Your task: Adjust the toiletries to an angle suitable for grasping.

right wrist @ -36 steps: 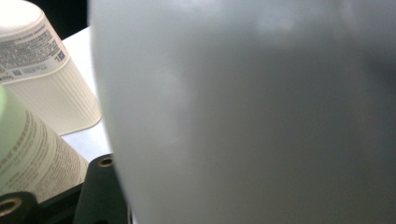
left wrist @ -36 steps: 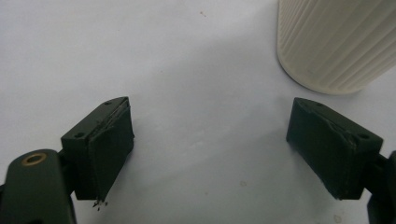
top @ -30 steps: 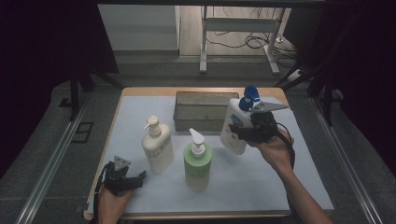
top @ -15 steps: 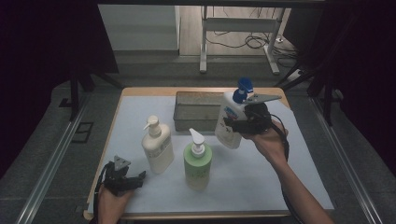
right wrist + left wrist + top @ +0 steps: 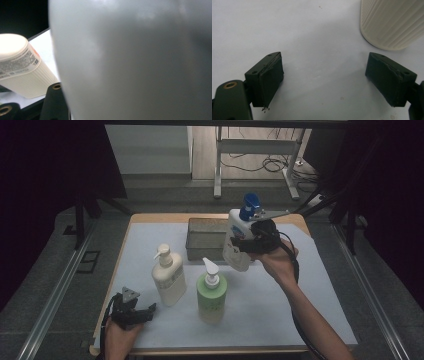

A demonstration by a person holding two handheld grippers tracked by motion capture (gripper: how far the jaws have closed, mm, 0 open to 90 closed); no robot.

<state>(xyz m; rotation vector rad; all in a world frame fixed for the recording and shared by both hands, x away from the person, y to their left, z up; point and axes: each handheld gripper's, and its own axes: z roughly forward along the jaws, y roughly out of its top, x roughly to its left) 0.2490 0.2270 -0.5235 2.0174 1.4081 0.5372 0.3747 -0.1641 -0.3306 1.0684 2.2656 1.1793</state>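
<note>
Above the mat (image 5: 280, 305), beside the wire basket (image 5: 206, 239): white bottle (image 5: 237, 245) in the right gripper (image 5: 250, 244).
Its long axis stands near upright, blue pump (image 5: 250, 204) topmost; the jaws clamp its body. The left gripper (image 5: 142, 311) rests wide apart, holding nothing.

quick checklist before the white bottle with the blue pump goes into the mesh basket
1. Grip: right gripper clamped on the white bottle at its middle: ok.
2. Bottle off the table and tilted: ok.
3. Mesh basket looks empty inside: ok.
4. Path: cream bottle and green bottle stand nearer the person, apart from the basket: ok.
5. Left gripper open, holding nothing, low at the near left of the table: ok.
6. Whether the bottle fits the basket: cannot tell.
</note>
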